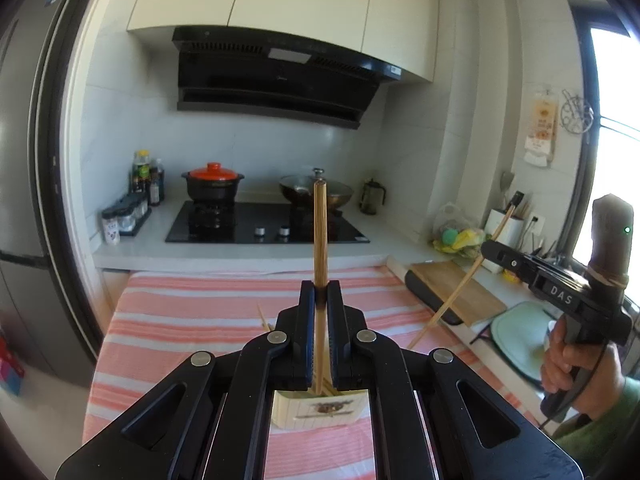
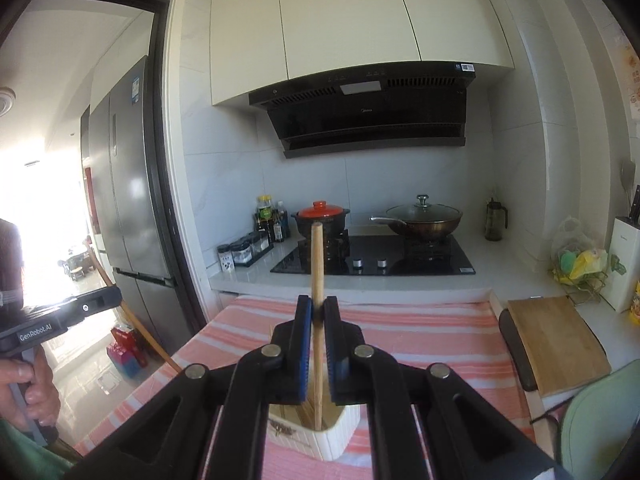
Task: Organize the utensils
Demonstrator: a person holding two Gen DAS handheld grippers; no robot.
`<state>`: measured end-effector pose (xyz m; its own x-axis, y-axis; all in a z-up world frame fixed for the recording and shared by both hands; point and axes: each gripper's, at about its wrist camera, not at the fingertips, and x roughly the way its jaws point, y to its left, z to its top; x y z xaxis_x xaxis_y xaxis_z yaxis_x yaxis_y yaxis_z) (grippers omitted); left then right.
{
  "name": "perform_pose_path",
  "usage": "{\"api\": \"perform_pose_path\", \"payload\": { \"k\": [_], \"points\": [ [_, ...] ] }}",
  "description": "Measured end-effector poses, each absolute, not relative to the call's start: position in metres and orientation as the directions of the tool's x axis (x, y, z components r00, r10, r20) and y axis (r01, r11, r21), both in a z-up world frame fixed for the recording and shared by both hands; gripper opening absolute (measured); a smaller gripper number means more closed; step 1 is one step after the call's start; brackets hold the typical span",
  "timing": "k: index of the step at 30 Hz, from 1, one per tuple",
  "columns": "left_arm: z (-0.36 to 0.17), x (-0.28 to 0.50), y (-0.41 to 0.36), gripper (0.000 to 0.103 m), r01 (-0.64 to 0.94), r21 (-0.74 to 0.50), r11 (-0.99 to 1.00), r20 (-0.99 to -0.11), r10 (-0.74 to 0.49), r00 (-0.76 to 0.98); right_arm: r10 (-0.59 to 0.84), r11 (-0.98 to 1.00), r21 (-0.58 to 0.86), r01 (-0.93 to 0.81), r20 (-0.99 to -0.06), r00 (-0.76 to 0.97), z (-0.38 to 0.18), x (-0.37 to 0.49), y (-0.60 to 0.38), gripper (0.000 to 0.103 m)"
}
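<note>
Left hand-held gripper (image 1: pixel 320 300): we see its jaws closed on a wooden chopstick (image 1: pixel 320 232), held upright, lower end dipping into the white holder (image 1: pixel 316 410) below.
Right hand-held gripper (image 2: pixel 317 312): we see its blue-padded jaws clamped on a second chopstick (image 2: pixel 318 264), also upright, lower end inside the ribbed white holder (image 2: pixel 332 436).
Holder position: it stands on the pink-and-white striped cloth (image 1: pixel 200 320) covering the tabletop; more sticks stand inside it.
Left view only: the other gripper's body at right, held in a hand (image 1: pixel 576 364), with its chopstick slanting down toward the cloth; loose sticks (image 1: pixel 264 318) on the cloth beyond the jaws.
Right view only: the open doorway, the refrigerator (image 2: pixel 128 184), the other gripper's body at left.
Legible writing: "DAS" on the gripper body in the left view; "GenRobot.AI" on the gripper body in the right view.
Illegible writing: we cannot read the holder's decorative label or the range hood (image 2: pixel 360 108) stickers.
</note>
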<state>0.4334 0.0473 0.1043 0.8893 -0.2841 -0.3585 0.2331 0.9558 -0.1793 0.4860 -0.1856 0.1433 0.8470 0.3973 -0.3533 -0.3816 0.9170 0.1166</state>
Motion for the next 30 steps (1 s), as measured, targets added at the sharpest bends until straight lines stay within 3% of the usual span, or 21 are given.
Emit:
{"api": "perform_pose_path", "payload": {
  "k": [5,13,14,15,16,17,18,19,22,23,24,27,28,30],
  "points": [
    [0.062,0.494,0.042,0.004,0.195,-0.238,0.951,-0.467,-0.288,0.836,0.377,0.916,0.029,-0.399,-0.399,0.836,0.113,0.530,-0.156,0.007],
    [-0.011,0.553,0.032,0.004,0.138,-0.216,0.967,-0.658,-0.249,0.711,0.347,0.883,0.007,-0.470,-0.684,0.641,0.018,0.595,-0.109,0.007],
    [-0.015,0.556,0.031,0.008,0.125,-0.208,0.970,-0.673,-0.235,0.701,0.345,0.884,0.025,-0.467,-0.709,0.615,0.009,0.599,-0.105,0.007],
    [-0.018,0.557,0.031,0.020,0.122,-0.207,0.971,-0.680,-0.232,0.695,0.351,0.888,0.049,-0.458,-0.717,0.603,0.003,0.602,-0.103,0.008],
    [-0.017,0.555,0.033,0.028,0.121,-0.208,0.971,-0.680,-0.233,0.696,0.363,0.888,0.075,-0.454,-0.721,0.590,0.000,0.603,-0.101,0.016],
    [-0.014,0.549,0.035,0.046,0.122,-0.203,0.972,-0.670,-0.229,0.707,0.374,0.889,0.098,-0.448,-0.720,0.585,0.002,0.603,-0.102,0.024],
    [-0.009,0.541,0.036,0.060,0.123,-0.187,0.975,-0.653,-0.217,0.726,0.387,0.890,0.118,-0.440,-0.705,0.595,0.007,0.600,-0.104,0.041],
    [0.000,0.532,0.037,0.065,0.125,-0.161,0.979,-0.631,-0.199,0.749,0.402,0.891,0.133,-0.434,-0.676,0.618,0.016,0.594,-0.109,0.050],
    [0.027,0.494,0.040,0.082,0.124,-0.065,0.990,-0.551,-0.139,0.823,0.406,0.898,0.112,-0.426,-0.588,0.699,0.053,0.567,-0.124,0.051],
    [0.037,0.476,0.040,0.096,0.109,-0.027,0.994,-0.516,-0.107,0.850,0.409,0.899,0.107,-0.425,-0.553,0.726,0.066,0.553,-0.130,0.051],
    [0.046,0.458,0.039,0.103,0.082,0.011,0.997,-0.472,-0.067,0.879,0.410,0.901,0.102,-0.421,-0.517,0.752,0.080,0.540,-0.137,0.058],
    [0.065,0.403,0.030,0.103,0.002,0.103,0.995,-0.357,0.035,0.933,0.400,0.911,0.074,-0.406,-0.400,0.825,0.112,0.488,-0.154,0.074],
    [0.067,0.388,0.026,0.103,-0.029,0.114,0.993,-0.344,0.067,0.937,0.399,0.912,0.065,-0.404,-0.362,0.843,0.119,0.469,-0.159,0.083],
    [0.067,0.359,0.021,0.103,-0.098,0.110,0.989,-0.334,0.130,0.934,0.392,0.916,0.051,-0.397,-0.312,0.865,0.126,0.432,-0.165,0.088]
  ]
}}
